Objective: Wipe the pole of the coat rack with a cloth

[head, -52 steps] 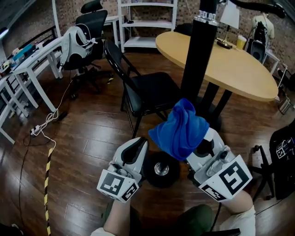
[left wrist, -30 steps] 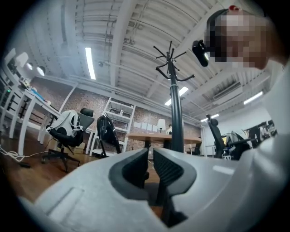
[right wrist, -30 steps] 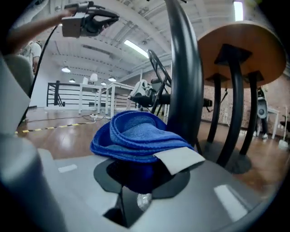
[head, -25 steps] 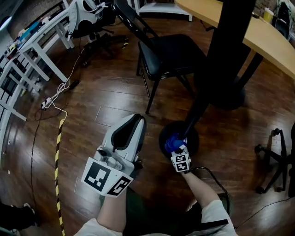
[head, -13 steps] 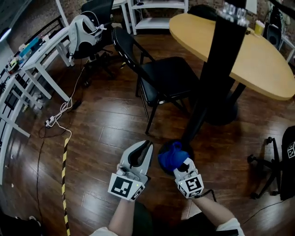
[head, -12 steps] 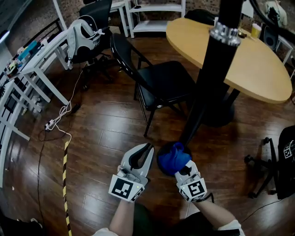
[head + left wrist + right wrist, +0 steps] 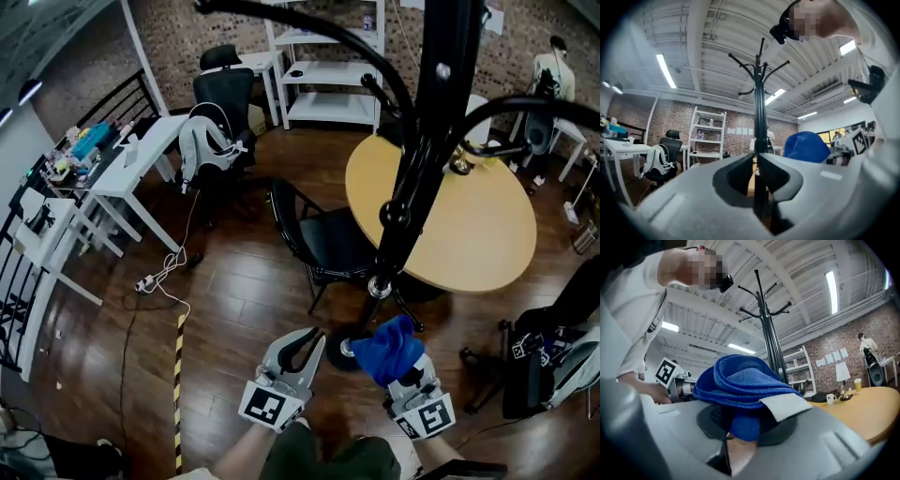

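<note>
The right gripper (image 7: 401, 367) pinches the bunched blue cloth (image 7: 387, 345) low down, just right of the coat rack pole (image 7: 405, 192). The left gripper (image 7: 306, 345) waits left of it, jaws pressed together (holding nothing). The pole's whole height above seemingly remains to wipe.

Ceiling tubes (image 7: 665, 70) light both gripper views evenly and brightly. The head view is dimmer, with dark, bowed corners and soft glare on the wood floor (image 7: 230, 291). The left gripper (image 7: 757, 161), close to its lens, looks soft, perhaps out of focus.
</note>
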`<state>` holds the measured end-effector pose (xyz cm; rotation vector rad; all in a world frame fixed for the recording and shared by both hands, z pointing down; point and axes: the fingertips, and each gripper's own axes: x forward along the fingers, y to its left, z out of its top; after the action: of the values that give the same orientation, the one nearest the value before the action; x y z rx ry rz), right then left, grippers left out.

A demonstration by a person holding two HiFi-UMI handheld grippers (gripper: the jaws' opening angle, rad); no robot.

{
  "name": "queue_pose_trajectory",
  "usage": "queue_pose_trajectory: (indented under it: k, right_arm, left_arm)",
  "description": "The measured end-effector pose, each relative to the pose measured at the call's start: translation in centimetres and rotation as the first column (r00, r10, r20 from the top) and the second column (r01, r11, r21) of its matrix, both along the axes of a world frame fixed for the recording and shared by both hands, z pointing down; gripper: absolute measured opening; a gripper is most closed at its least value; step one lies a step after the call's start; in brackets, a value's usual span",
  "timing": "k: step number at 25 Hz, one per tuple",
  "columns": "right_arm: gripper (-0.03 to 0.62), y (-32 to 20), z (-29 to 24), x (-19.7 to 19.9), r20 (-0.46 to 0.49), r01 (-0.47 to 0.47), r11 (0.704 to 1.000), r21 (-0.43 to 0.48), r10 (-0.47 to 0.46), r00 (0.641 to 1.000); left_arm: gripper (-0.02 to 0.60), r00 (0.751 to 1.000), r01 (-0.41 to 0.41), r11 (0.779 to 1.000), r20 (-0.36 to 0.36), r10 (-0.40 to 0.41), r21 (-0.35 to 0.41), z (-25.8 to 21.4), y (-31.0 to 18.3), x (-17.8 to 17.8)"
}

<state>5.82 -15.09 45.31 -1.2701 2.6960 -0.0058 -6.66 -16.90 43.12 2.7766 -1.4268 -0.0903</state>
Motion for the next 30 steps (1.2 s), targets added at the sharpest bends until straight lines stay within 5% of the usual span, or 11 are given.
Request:
queue_pose_trajectory:
  k: [4,8,16,22,30]
  right_arm:
    - [0.101,3.2,-10.6,1.2,0.012,0.005,0.998,-0.065,-0.004,1.000]
    - [0.101,8.0,-18.5,1.1,-0.016,0.035,0.999,0.016,-0.035,0.999]
    - [0.102,10.0,-21.2,5.0,0.103,-0.077,0.996,-0.043,0.081,0.991]
    - [0.103,15.8,-23.6,8.6,0.102,-0.015,0.999,0.043,0.011,0.995]
    - [0.102,28.4,-22.0,15.9,0.083,0.121,0.992,-0.029,-0.118,0.990]
  left_arm:
    - [0.037,0.999,-0.015,0.999,-0.038,0.014,-0.035,-10.8,3.0,-0.8]
    - [0.037,0.998,0.033,0.999,-0.054,-0.031,0.033,-17.5,6.7,-2.0]
    - [0.037,0.994,-0.094,0.995,-0.051,0.093,-0.020,-17.8,8.4,-0.8]
    - [0.036,1.000,0.022,1.000,-0.010,-0.022,0.022,-18.4,15.0,0.7]
    - [0.037,0.990,0.120,0.993,-0.075,-0.121,-0.022,-17.7,29.7,8.8]
